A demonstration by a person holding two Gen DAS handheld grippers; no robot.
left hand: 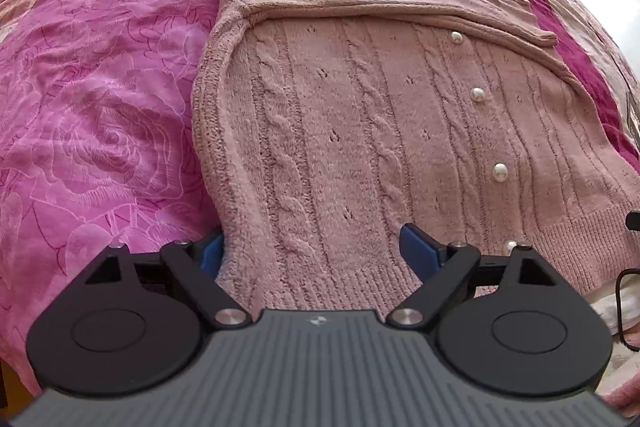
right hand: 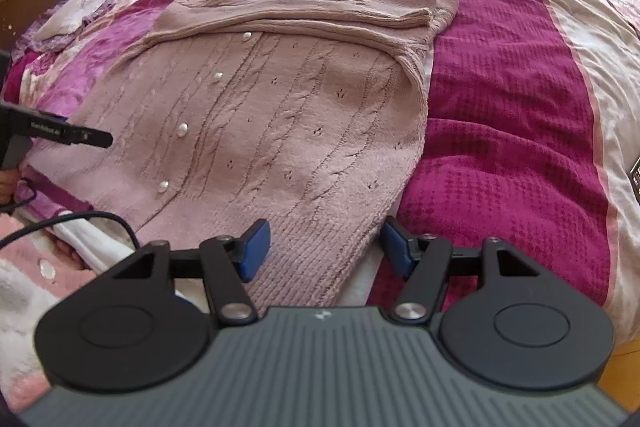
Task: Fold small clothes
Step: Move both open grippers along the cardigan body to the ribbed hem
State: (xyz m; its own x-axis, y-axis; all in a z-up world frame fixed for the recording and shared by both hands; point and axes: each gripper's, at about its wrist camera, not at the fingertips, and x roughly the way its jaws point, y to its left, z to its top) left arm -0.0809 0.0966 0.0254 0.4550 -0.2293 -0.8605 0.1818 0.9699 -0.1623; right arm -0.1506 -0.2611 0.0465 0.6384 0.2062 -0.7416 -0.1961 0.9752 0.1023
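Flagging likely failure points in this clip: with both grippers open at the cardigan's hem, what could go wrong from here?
1. The sleeves lie loosely folded across the chest; lifting the hem could slide them off.
2. The left gripper straddles the hem's corner and the right gripper the other; a shallow pinch may take only one knit layer.
3. Fingers could snag a pearl button or the cable.

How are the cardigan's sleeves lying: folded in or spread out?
Folded in: both sleeves lie across the upper cardigan; its body lies flat.
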